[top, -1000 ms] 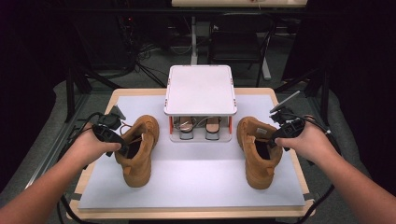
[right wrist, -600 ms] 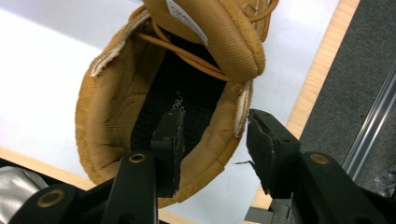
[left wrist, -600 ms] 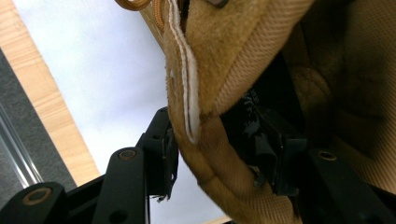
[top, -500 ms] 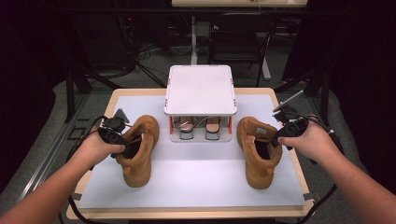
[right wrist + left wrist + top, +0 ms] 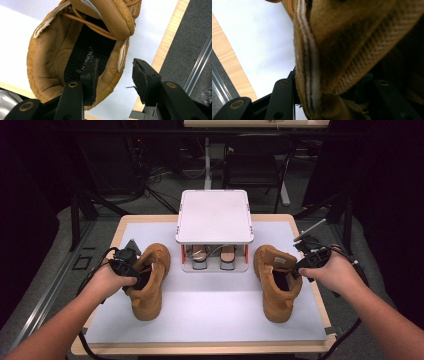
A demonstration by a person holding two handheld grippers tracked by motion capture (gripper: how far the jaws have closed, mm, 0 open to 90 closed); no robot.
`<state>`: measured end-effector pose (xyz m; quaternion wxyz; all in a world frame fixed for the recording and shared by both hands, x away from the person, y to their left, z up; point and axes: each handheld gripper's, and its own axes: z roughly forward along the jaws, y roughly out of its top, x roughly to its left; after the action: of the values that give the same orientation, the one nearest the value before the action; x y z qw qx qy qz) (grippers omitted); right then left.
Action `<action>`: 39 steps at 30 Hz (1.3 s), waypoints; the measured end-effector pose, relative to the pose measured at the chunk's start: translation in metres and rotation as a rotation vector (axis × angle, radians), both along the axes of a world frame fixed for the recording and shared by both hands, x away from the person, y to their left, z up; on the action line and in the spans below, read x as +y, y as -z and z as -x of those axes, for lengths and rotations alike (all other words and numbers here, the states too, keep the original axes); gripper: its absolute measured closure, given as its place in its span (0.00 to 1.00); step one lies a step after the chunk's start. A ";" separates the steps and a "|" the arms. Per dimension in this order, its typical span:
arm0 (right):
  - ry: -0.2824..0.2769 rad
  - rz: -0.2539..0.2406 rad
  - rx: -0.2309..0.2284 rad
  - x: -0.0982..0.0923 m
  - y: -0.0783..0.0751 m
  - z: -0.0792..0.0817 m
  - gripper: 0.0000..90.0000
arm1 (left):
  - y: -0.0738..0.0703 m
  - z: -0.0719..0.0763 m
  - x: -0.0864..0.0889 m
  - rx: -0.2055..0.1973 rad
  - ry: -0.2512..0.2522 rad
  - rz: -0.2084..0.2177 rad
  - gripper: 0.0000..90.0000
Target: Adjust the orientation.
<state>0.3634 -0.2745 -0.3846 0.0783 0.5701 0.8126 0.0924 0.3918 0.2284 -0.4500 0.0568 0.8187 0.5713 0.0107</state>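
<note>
While both hands sit at the collars of a pair of tan suede lace-up ankle boots, the work in hand reads as taking hold of each boot by its collar wall.

Item, left tongs (image 5: pixel 131 268): at the collar of the left tan boot (image 5: pixel 149 285), whose toe points back toward the person. In the left gripper view the padded collar edge (image 5: pixel 317 75) fills the gap, one jaw outside the wall and one inside the opening. Jaws about half spread and just been closing on the wall; whether the pads already press I cannot tell.

Item, right tongs (image 5: pixel 113 82): at the outer collar of the right tan boot (image 5: pixel 276 282). One jaw is inside the opening over the black insole (image 5: pixel 87 50), the other outside above the white mat (image 5: pixel 215 305). The side wall (image 5: pixel 120 65) stands between them with a gap to the outer pad: spread, not pinching.

Item, white two-tier shoe rack (image 5: pixel 214 215): beyond and between both tongs on the tabletop (image 5: pixel 305 220), a pair of shoes on its lower tier.

To do it well, I judge: seat each wall deep between the pads before squeezing, catch no lace, and grip low enough that the soft collar will not fold when lifted.
</note>
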 end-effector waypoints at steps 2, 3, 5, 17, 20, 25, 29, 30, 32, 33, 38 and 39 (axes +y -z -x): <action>0.001 0.000 0.002 0.000 0.001 0.000 0.62 | 0.002 0.000 0.000 0.002 -0.001 -0.002 0.64; -0.001 -0.001 0.003 0.000 0.002 0.000 0.62 | 0.002 0.000 0.000 0.004 -0.005 0.002 0.64; 0.002 0.001 0.010 0.000 0.003 0.000 0.62 | 0.002 0.000 0.000 0.005 -0.008 0.004 0.65; 0.007 -0.002 0.012 0.001 0.014 -0.003 0.62 | 0.003 -0.001 0.001 0.009 -0.022 -0.003 0.72; 0.009 -0.002 0.014 0.002 0.017 -0.004 0.61 | 0.003 -0.001 0.001 0.014 -0.019 -0.007 0.73; 0.006 -0.003 0.017 0.002 0.021 -0.006 0.61 | 0.004 -0.001 0.000 0.008 -0.018 -0.011 0.73; 0.003 -0.004 0.022 0.000 0.027 -0.007 0.61 | 0.004 -0.001 0.000 0.009 -0.020 -0.006 0.73; 0.002 -0.003 0.029 0.000 0.027 -0.008 0.61 | 0.005 -0.001 0.001 0.009 -0.020 -0.006 0.73; 0.006 -0.002 0.022 0.000 0.030 -0.008 0.61 | 0.005 -0.001 0.001 0.011 -0.020 -0.005 0.73; 0.014 -0.012 0.013 0.001 0.032 -0.008 0.61 | 0.005 -0.001 0.001 0.010 -0.017 -0.006 0.73; 0.015 -0.005 0.024 -0.001 0.038 -0.010 0.61 | 0.005 -0.001 0.000 0.012 -0.016 -0.011 0.73; 0.005 -0.001 0.039 -0.001 0.039 -0.011 0.61 | 0.005 -0.001 0.000 0.012 -0.015 -0.011 0.73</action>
<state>0.3748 -0.2758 -0.4235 0.0623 0.5740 0.8124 0.0816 0.3928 0.2282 -0.4551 0.0487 0.8146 0.5779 0.0093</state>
